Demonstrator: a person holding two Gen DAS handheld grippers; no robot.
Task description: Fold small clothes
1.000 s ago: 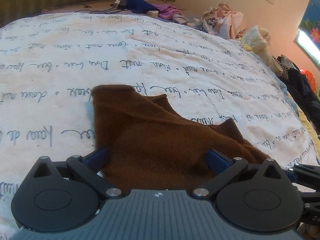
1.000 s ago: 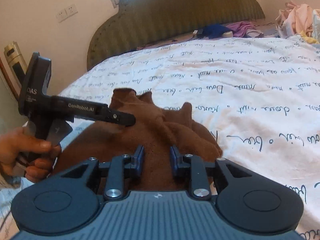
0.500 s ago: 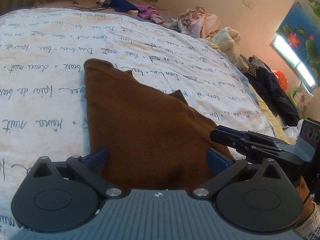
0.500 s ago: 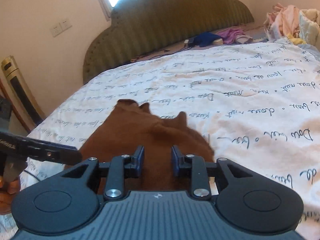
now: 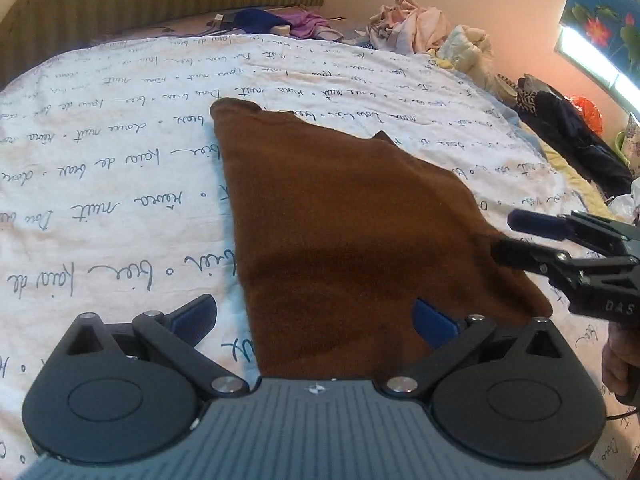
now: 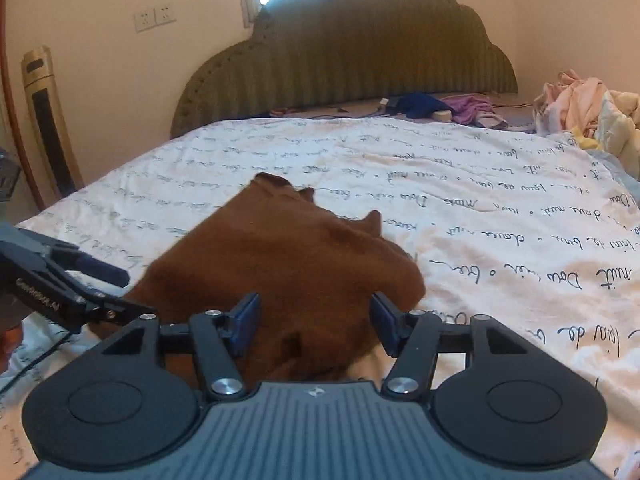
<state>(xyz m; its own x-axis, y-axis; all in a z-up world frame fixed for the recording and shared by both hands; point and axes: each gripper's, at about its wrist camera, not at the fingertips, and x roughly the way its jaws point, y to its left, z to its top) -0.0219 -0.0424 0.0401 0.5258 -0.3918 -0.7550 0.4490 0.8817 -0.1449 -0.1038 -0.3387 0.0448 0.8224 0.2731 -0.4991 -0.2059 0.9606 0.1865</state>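
Landmark: brown fleece garment (image 5: 352,232), spread flat on the white bedsheet printed with dark cursive script (image 5: 120,168), near the foot-side edge of the bed. Beyond the garment, at the head of the bed, stands an olive ribbed scalloped headboard (image 6: 348,52); in front of it lie a dark blue cloth (image 6: 416,105) and a purple cloth (image 6: 470,107). Beyond and to the right of the garment, a heap of pale pink and cream clothes (image 6: 580,104) sits at the sheet's edge. Nothing lies on top of the garment; only the gripper bodies hide its near hem. Left gripper (image 5: 316,316): jaws spread wide, one blue pad over bare sheet, the other over fabric, nothing pinched. Right gripper (image 6: 314,320): jaws have just been opening; fabric lies between them but the pads do not press on it. In the left view its two fingers sit at the garment's right corner, apart from each other. Versus one second ago: the garment was bunched with raised folds, now it lies smoother and flatter; the right jaws were close on a pinch of cloth. Long axis runs from the near hem toward the headboard, narrowing to a far point angled slightly left.
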